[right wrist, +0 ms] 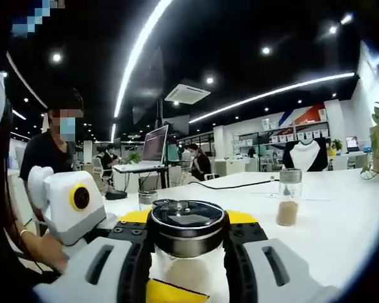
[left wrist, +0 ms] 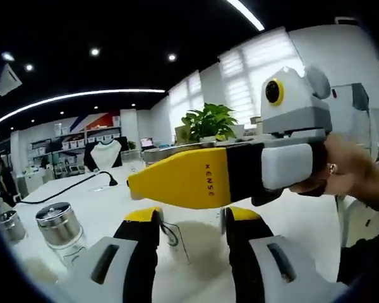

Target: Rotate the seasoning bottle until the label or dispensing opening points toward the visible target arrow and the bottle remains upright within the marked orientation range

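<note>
Seasoning bottle (right wrist: 187,243) sits upright between the right gripper (right wrist: 187,252) jaws, glass body with a chrome ring cap and dark top. Black pads press against both sides of the glass just under the cap, so the right gripper is clamped on it. Pale seasoning visible in the lower part of the jar. Bottle base is hidden by the jaws; can't tell if it touches the white table (right wrist: 341,214).

In the left gripper view, the right gripper (left wrist: 196,177) crosses the frame sideways, yellow jaw tips pointing left, a hand (left wrist: 350,170) gripping its grey body on the right. The held bottle can't be made out in that view.

Left gripper (left wrist: 189,227) jaws stand apart, nothing between them. A clear sheet with a dark curved mark (left wrist: 174,237) lies on the table just ahead of the jaws. In the right gripper view the left gripper (right wrist: 69,208) shows at the left.

Other items on the table:
- second glass shaker (left wrist: 62,228), chrome cap, near the left jaw toward the table's left edge
- third shaker (left wrist: 11,226) further left, partly cut off
- tall jar (right wrist: 288,197) with brown powder at its bottom, well apart to the right of the held bottle
- small jar (right wrist: 147,200) behind the held bottle on the left
- black cable (left wrist: 69,187) running across the far part

Potted plant (left wrist: 208,123) at the table's far edge. A person (right wrist: 54,148) in dark clothing stands at left beyond the table.
</note>
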The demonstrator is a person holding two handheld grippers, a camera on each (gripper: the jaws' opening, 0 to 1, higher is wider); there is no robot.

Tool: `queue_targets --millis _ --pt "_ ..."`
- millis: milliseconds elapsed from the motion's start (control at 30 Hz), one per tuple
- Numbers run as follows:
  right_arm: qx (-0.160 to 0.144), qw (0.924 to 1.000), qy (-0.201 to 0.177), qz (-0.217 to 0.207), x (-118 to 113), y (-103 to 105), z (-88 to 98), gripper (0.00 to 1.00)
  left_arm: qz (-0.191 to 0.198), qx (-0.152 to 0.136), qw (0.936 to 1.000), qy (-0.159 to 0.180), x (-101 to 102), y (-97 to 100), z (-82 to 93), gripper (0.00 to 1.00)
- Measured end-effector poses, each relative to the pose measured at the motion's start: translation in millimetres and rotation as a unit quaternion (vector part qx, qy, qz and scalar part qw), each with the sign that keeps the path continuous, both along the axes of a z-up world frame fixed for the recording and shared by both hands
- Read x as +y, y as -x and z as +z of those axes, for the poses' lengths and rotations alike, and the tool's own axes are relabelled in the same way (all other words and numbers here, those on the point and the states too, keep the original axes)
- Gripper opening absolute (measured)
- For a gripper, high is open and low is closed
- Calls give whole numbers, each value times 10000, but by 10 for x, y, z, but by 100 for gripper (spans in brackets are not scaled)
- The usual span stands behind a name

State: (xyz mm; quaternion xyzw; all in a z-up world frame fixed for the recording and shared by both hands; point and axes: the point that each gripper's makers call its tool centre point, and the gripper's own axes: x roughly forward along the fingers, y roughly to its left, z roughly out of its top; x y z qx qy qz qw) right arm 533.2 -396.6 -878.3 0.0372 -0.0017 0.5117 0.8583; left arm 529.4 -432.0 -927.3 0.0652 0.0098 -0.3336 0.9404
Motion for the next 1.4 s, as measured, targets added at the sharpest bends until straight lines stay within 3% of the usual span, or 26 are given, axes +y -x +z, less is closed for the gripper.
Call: queue_targets --millis 267,367,533,633,767,900,1033,1200,1333,1400 --pt "-143 9981 36 606 64 101 -14 41 -376 83 9993 19 -1 -14 25 45" --pt "-69 9981 51 615 81 94 -19 41 -436 22 9990 -89 -6 -11 36 45" --pt "108 9960 -158 873 72 130 -11 41 -871 -22 9962 -51 -37 23 85 46" --pt "55 9945 -160 1034 69 152 15 41 -1031 -69 9946 -56 -60 23 125 46" --pt "-111 9905 -82 1366 68 237 84 41 -1502 -156 9885 -19 -100 87 217 46" --pt "-169 9859 -275 1642 77 327 193 40 -1836 -147 9827 213 -145 140 312 48" --pt "-26 9851 -400 1673 73 324 242 40 -1895 -101 9807 473 -155 138 364 48" --pt "9 9860 -276 1647 71 327 169 40 -1894 17 9812 368 -167 131 297 47" --pt "-62 9871 -248 1578 77 339 175 41 -1752 96 9830 541 -164 121 309 46" --pt "-156 9900 -156 1390 76 311 177 41 -1500 58 9873 529 -148 84 301 46"
